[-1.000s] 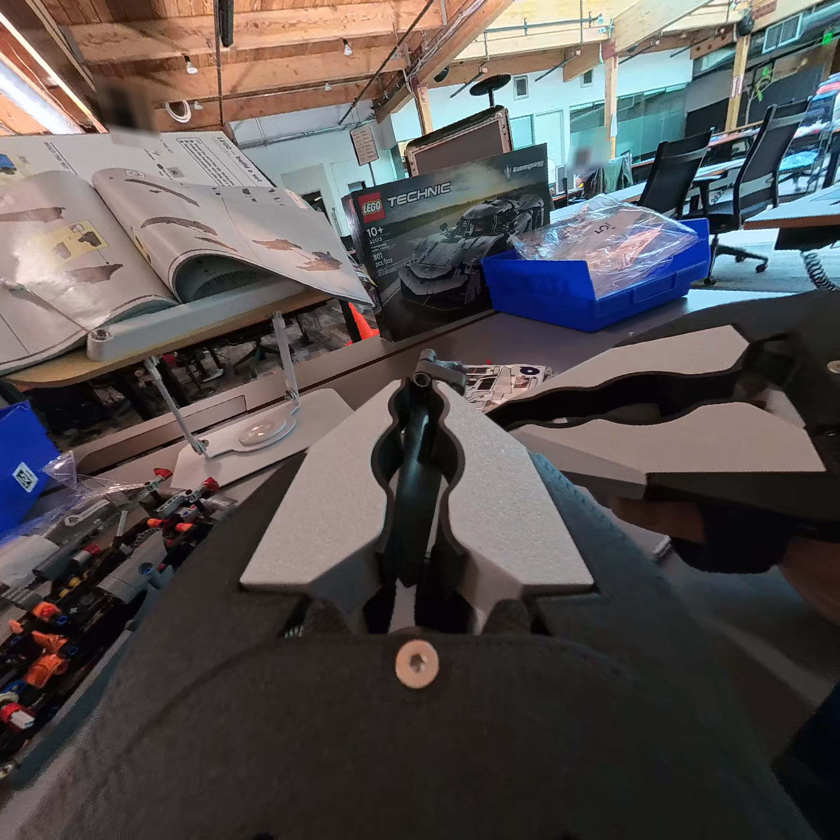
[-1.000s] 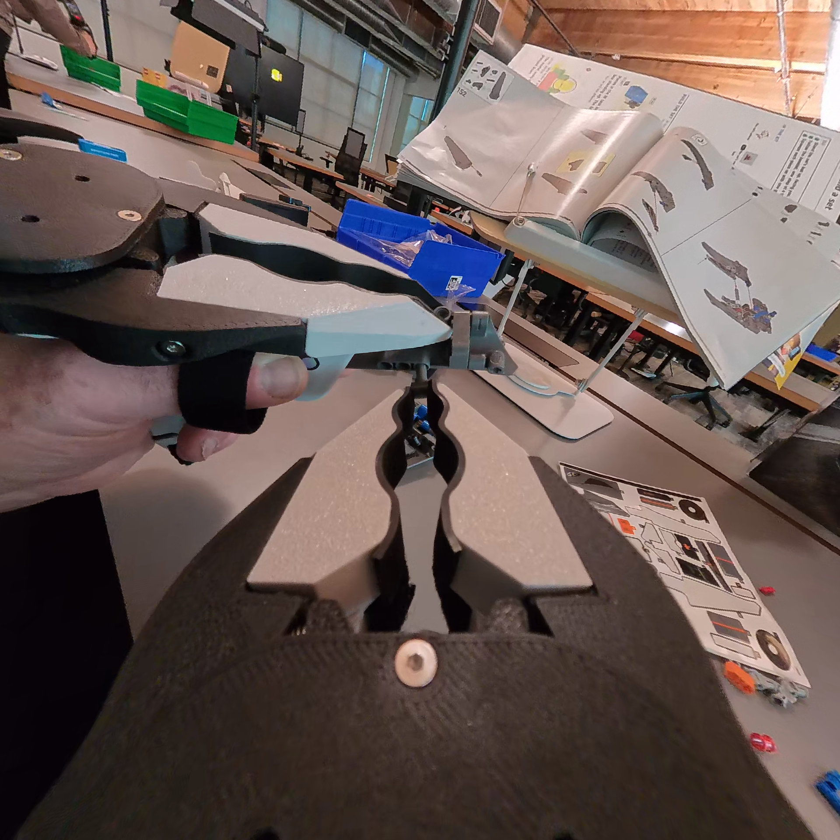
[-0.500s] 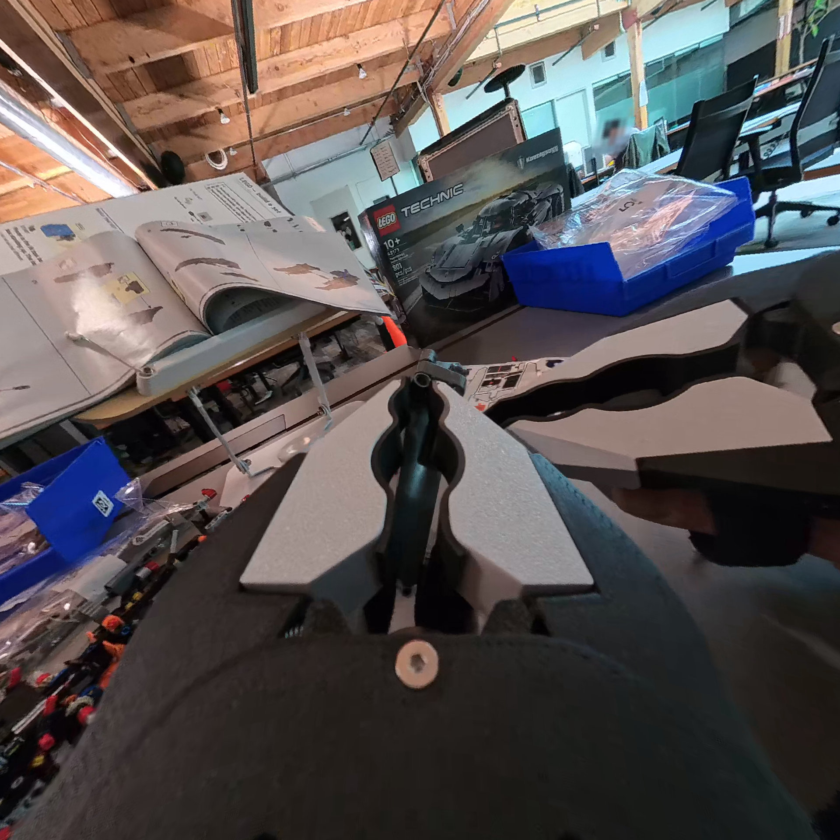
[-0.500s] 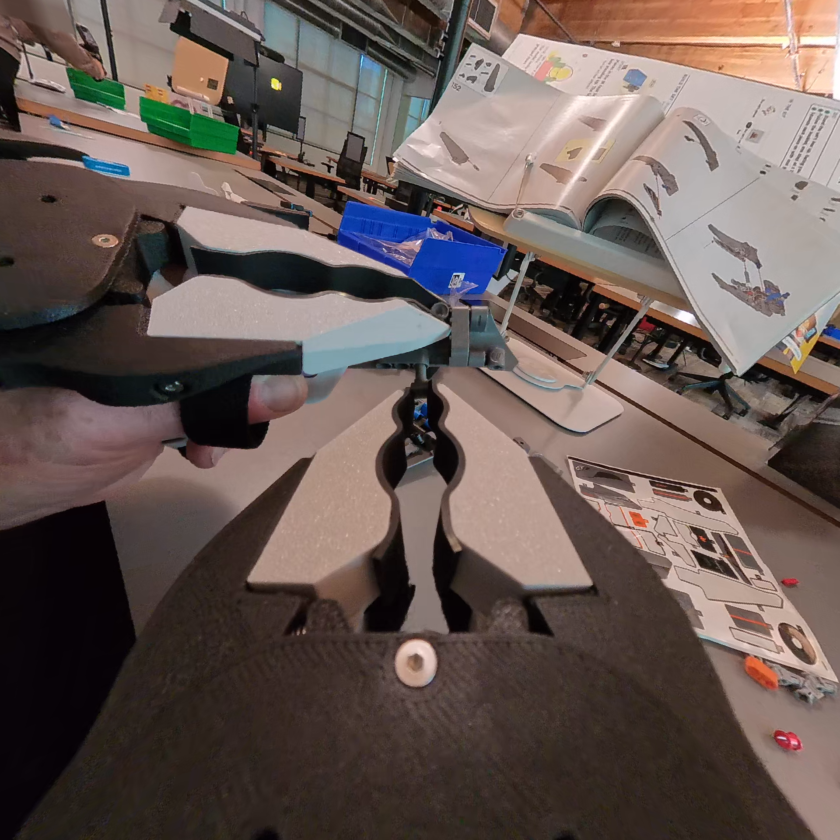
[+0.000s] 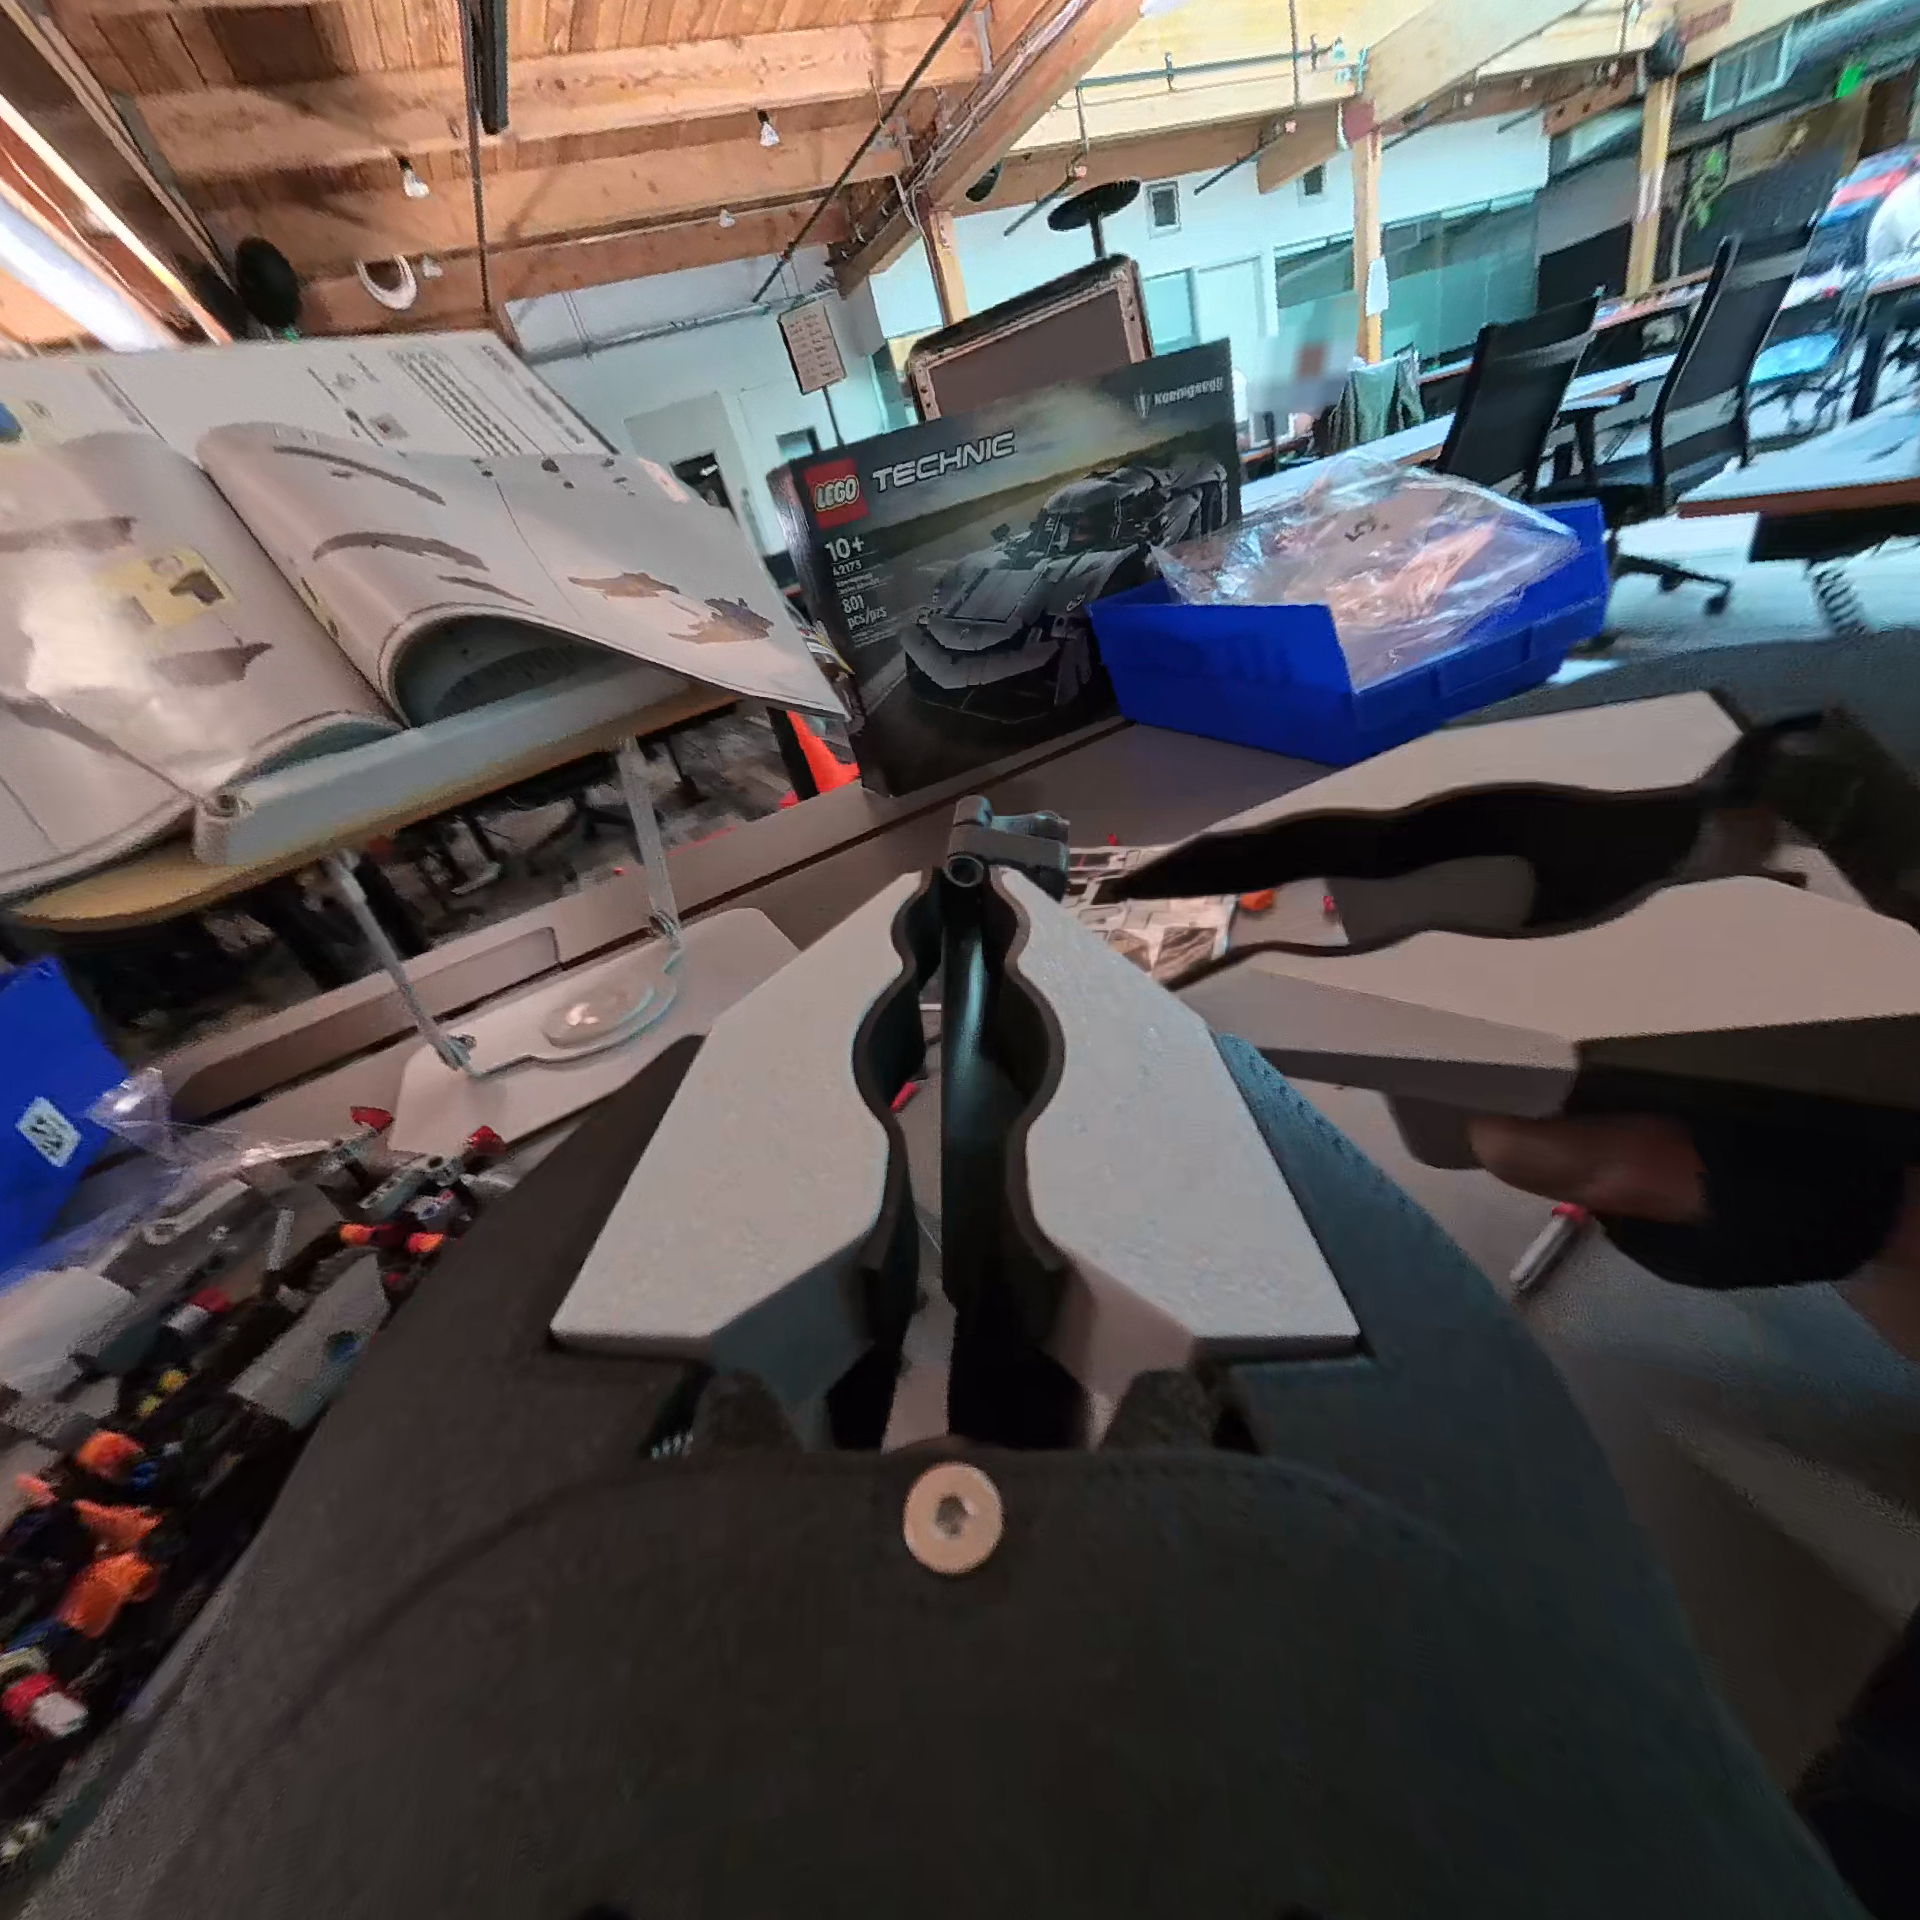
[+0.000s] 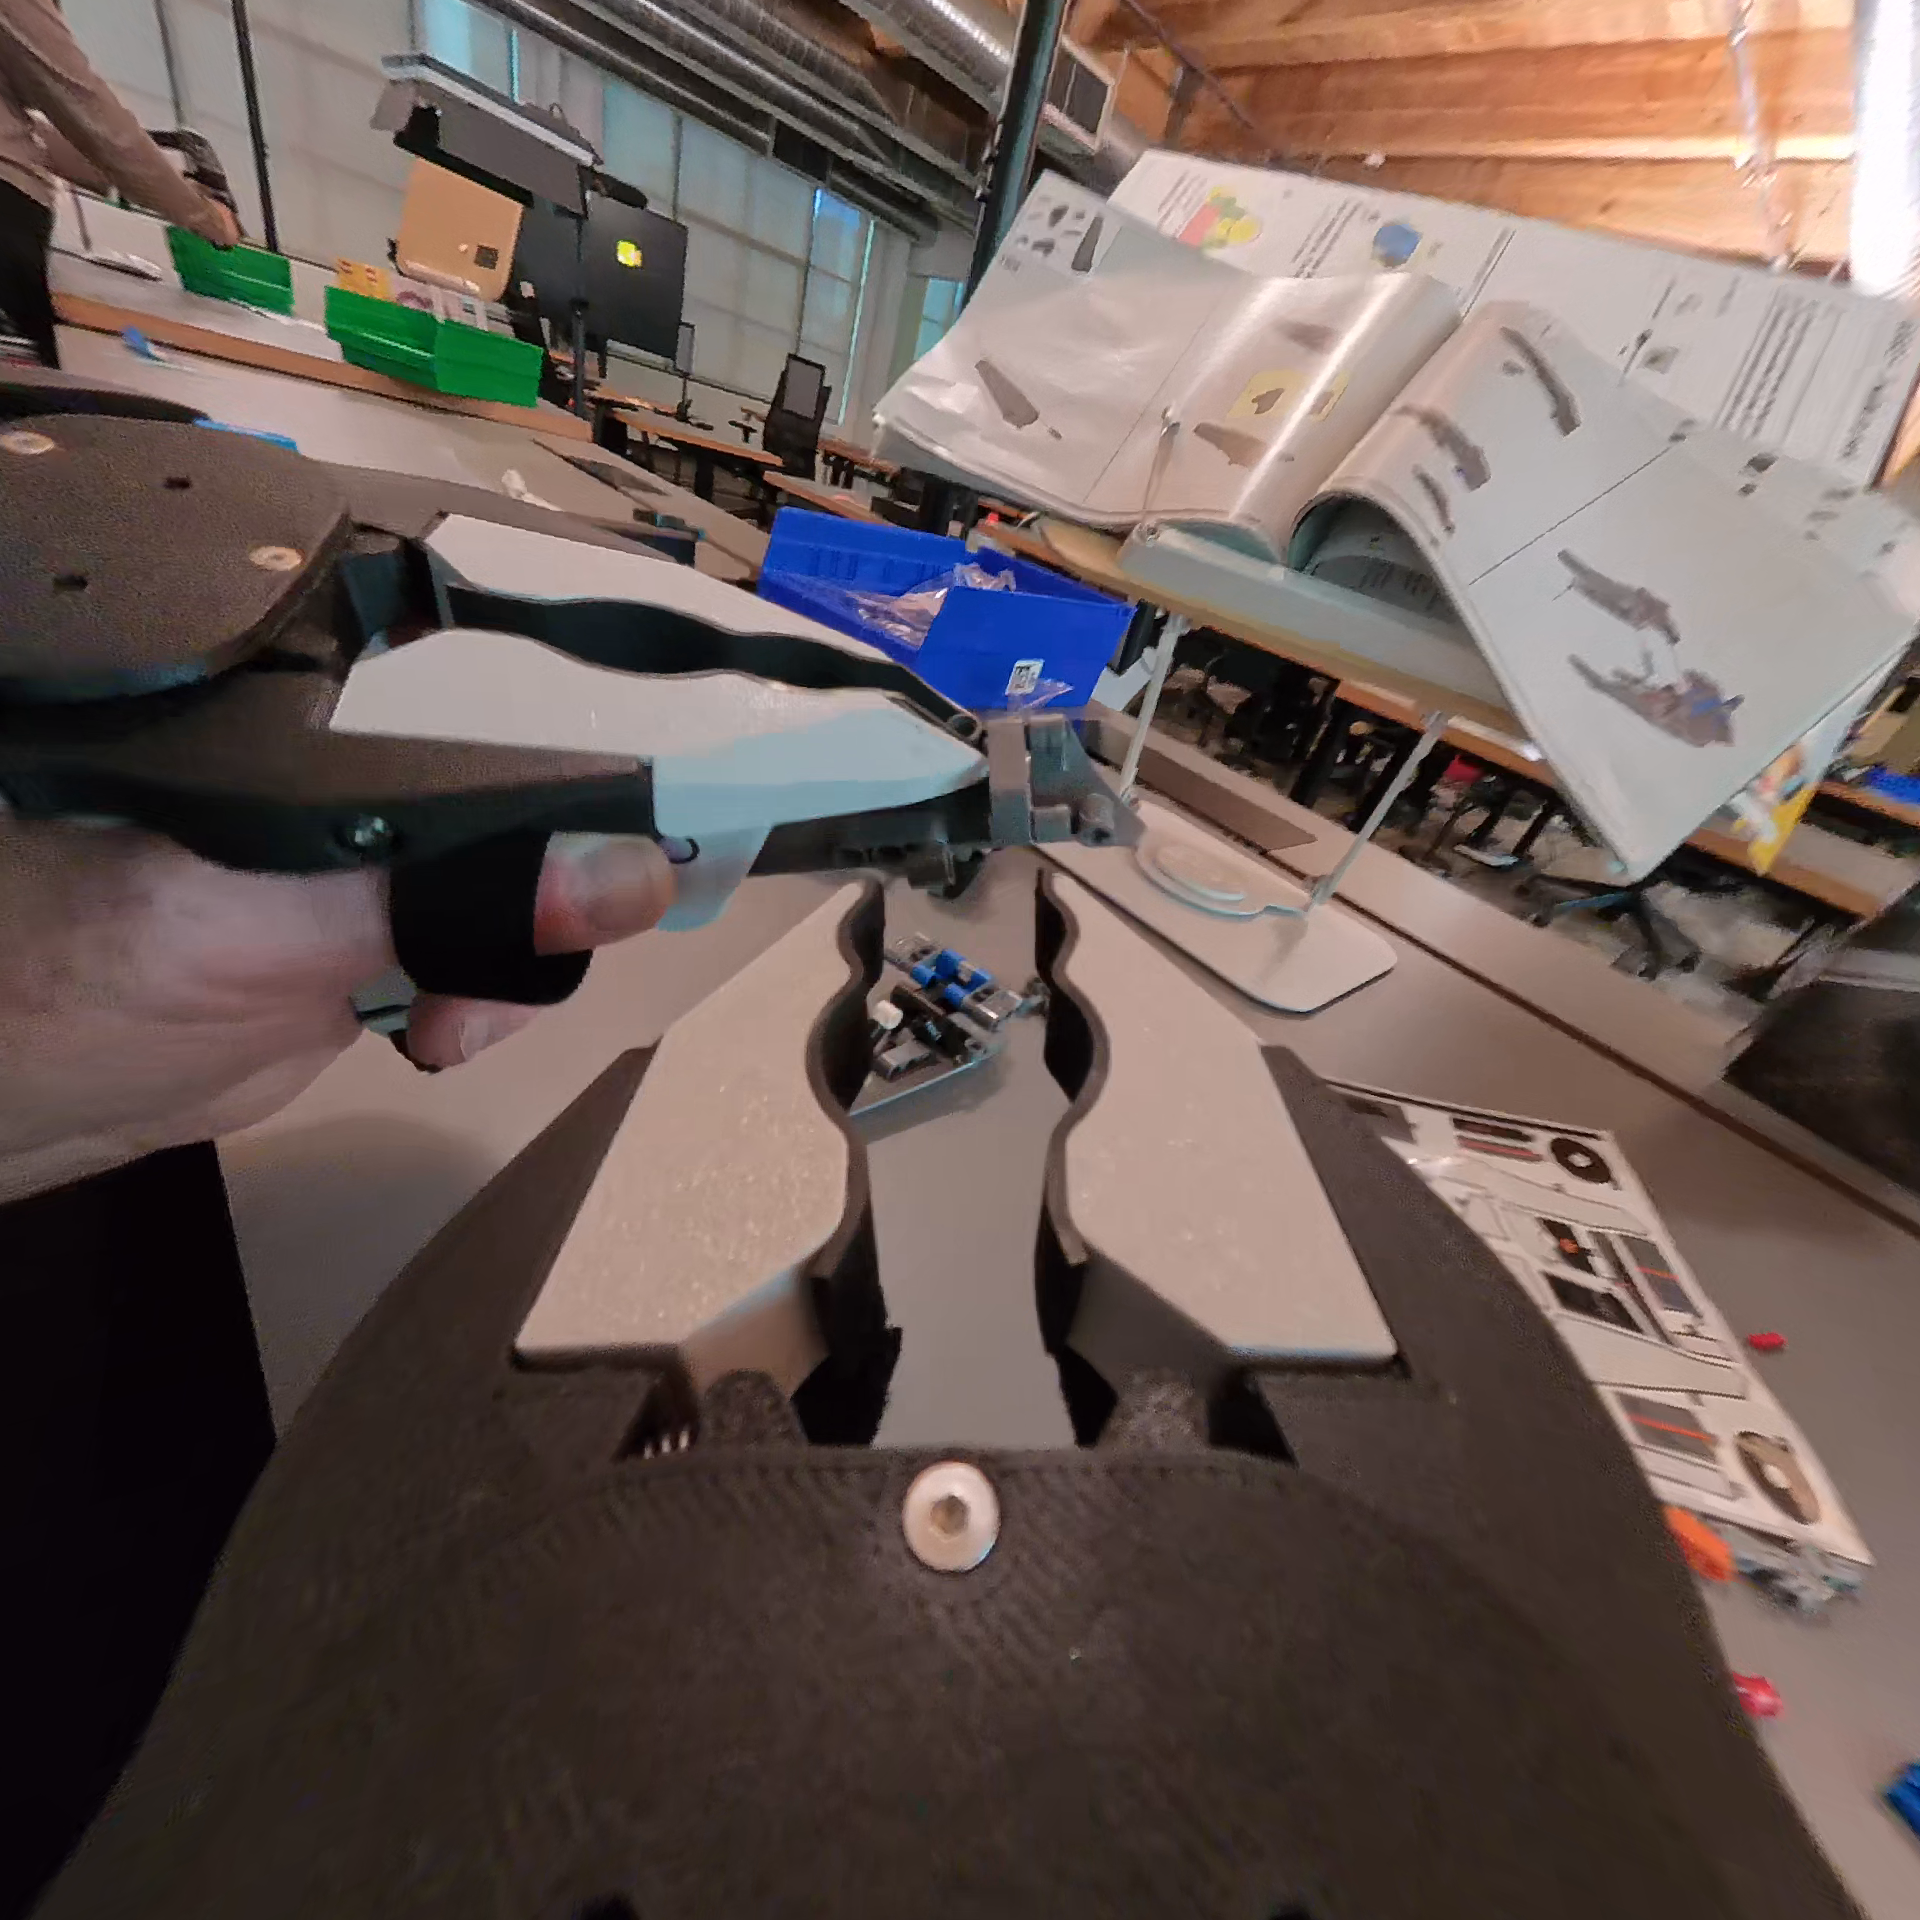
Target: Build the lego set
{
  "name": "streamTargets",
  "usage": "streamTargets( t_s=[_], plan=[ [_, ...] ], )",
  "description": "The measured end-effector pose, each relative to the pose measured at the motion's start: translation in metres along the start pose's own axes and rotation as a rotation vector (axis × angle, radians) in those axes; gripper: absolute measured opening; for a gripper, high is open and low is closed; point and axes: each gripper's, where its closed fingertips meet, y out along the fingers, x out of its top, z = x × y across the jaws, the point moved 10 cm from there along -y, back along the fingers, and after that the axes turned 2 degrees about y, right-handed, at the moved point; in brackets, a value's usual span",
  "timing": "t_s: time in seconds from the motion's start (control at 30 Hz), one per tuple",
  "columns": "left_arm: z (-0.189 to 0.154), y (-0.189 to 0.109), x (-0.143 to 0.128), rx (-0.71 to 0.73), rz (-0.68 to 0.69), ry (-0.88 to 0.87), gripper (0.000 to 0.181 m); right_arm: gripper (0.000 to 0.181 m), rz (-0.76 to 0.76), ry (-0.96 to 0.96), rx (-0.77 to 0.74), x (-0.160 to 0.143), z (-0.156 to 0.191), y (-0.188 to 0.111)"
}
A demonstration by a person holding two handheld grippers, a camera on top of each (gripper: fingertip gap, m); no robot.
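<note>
My left gripper [image 5: 961, 883] is shut on a dark lego beam [image 5: 975, 997] with a grey connector [image 5: 1006, 831] sticking out past its fingertips. In the right wrist view the left gripper [image 6: 977, 743] reaches in from the left, holding that grey connector assembly [image 6: 1049, 800] in the air. My right gripper [image 6: 956, 888] is open and empty, its tips just below the held assembly. It also shows in the left wrist view [image 5: 1174, 971], jaws apart, to the right of the piece. A small lego sub-assembly [image 6: 935, 1008] lies on the table beyond the right fingers.
An open instruction book on a stand [image 5: 416, 582] [image 6: 1403, 436] stands at the back. The set's box [image 5: 997, 561] and a blue bin of bags [image 5: 1351, 665] are behind. A sticker sheet [image 6: 1621, 1309] and loose parts [image 5: 125, 1455] lie on the table. Only a small space, under 4 cm, lies between the two pairs of fingers.
My right gripper was shut just under the held assembly; it has opened and its fingers now stand apart. The left gripper keeps its hold and has shifted slightly.
</note>
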Motion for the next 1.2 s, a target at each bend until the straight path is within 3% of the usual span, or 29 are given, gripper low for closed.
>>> streamTargets(
  t_s=[0.17, 0.27, 0.57, 1.03, 1.2],
  plan=[
    [0.011, 0.001, 0.001, -0.088, 0.039, -0.108, 0.004, 0.028, 0.017, -0.074, 0.027, 0.007, -0.002, -0.014],
    [0.005, 0.005, 0.001, -0.16, 0.073, -0.136, 0.004, 0.044, 0.084, -0.115, 0.01, 0.009, -0.008, -0.021],
    [-0.025, 0.038, -0.021, -0.344, 0.377, -0.046, 0.004, 0.039, 0.124, -0.137, -0.089, 0.01, -0.047, -0.058],
    [-0.053, 0.079, -0.055, -0.356, 0.622, 0.103, 0.005, 0.034, 0.216, -0.079, -0.096, -0.031, -0.065, -0.058],
    [-0.047, 0.081, -0.058, -0.395, 0.653, 0.066, 0.025, 0.035, 0.222, -0.073, -0.108, -0.031, -0.072, -0.063]
  ],
)
